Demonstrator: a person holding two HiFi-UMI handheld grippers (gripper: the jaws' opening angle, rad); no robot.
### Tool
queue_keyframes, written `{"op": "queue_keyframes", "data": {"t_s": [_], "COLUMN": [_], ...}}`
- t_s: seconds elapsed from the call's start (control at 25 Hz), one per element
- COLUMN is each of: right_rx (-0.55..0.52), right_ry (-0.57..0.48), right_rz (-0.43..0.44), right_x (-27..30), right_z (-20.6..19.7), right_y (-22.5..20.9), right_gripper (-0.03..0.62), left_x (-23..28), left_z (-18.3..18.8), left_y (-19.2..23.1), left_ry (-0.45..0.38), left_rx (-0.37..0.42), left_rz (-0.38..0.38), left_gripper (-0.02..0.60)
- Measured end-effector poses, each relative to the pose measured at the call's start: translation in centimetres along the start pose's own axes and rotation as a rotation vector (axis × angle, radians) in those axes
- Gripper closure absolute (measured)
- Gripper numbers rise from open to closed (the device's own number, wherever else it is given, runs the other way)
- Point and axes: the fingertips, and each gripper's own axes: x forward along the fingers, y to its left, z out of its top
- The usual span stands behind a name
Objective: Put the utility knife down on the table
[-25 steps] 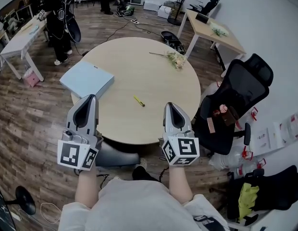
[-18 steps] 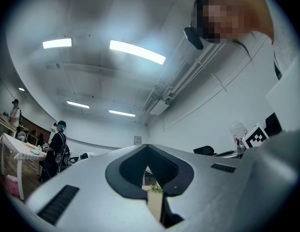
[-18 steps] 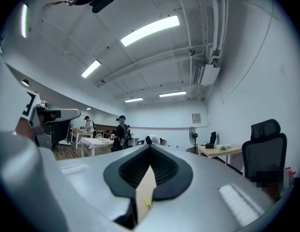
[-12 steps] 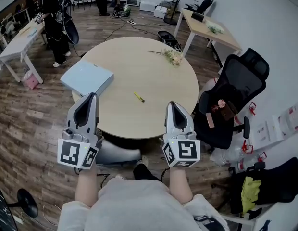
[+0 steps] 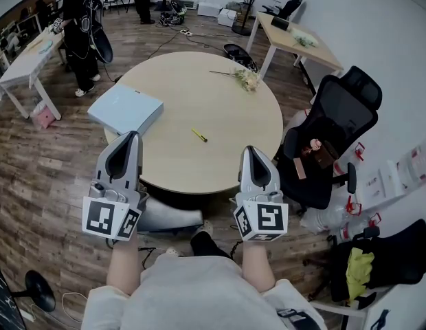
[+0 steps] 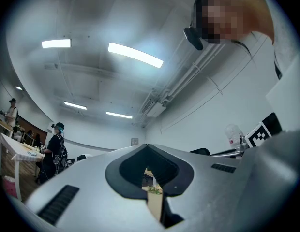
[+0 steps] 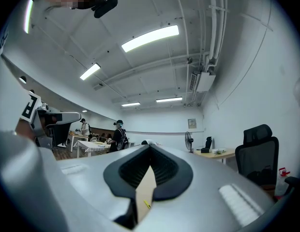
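A small yellow utility knife [image 5: 199,135] lies flat on the round beige table [image 5: 220,108], a little in front of its middle. Both grippers hover over the table's near edge, well short of the knife and apart from it. My left gripper [image 5: 130,138] is shut with nothing in it, and my right gripper [image 5: 249,152] is shut and empty too. In the right gripper view the knife [image 7: 147,204] shows as a yellow sliver through the thin slit between the jaws [image 7: 150,147]. The left gripper [image 6: 146,146] view shows only a strip of table through its slit.
A light-blue flat box [image 5: 125,111] sits on the table's left edge and a bunch of flowers [image 5: 246,79] lies at its far right. A black office chair [image 5: 337,126] stands right of the table. People [image 5: 81,19] stand at the back left near a white desk [image 5: 24,53].
Both grippers have drifted slightly back toward the person and stay shut. The knife lies in the same spot on the table.
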Motion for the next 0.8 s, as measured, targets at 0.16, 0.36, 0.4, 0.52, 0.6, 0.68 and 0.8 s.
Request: {"op": "queue_keyframes", "data": {"t_s": [0.16,0.36,0.4,0.52,0.6,0.68,0.8], "right_rx": [-0.002,-0.007,-0.008,-0.004,-0.004,-0.006,-0.006], "right_ry": [0.000,0.001,0.001,0.000,0.001,0.001,0.001], "right_rz": [-0.007,-0.010,-0.011,-0.011,-0.012,-0.011,-0.010], "right_x": [-0.3,-0.4,-0.4,-0.3,-0.3,-0.2,0.0], "right_z": [0.1,0.1,0.1,0.1,0.1,0.1,-0.1], "right_y": [0.1,0.4,0.5,0.6,0.7,0.8,0.8], "right_gripper": [0.584,0.584,0.584,0.583,0.585,0.584,0.585], "left_x": [-0.1,-0.5,-0.5,-0.6,-0.7,-0.7,-0.6], "left_z": [0.1,0.1,0.1,0.1,0.1,0.0,-0.1], "left_y": [-0.1,0.3,0.3,0.5,0.6,0.8,1.0], "left_ry": [-0.001,-0.003,-0.004,-0.005,-0.005,-0.005,-0.005], "left_rx": [-0.002,-0.008,-0.009,-0.009,-0.009,-0.009,-0.010], "left_rz": [-0.004,-0.001,0.000,0.001,0.001,0.004,0.007], "left_gripper": [0.574,0.574,0.574,0.574,0.574,0.574,0.574]}}
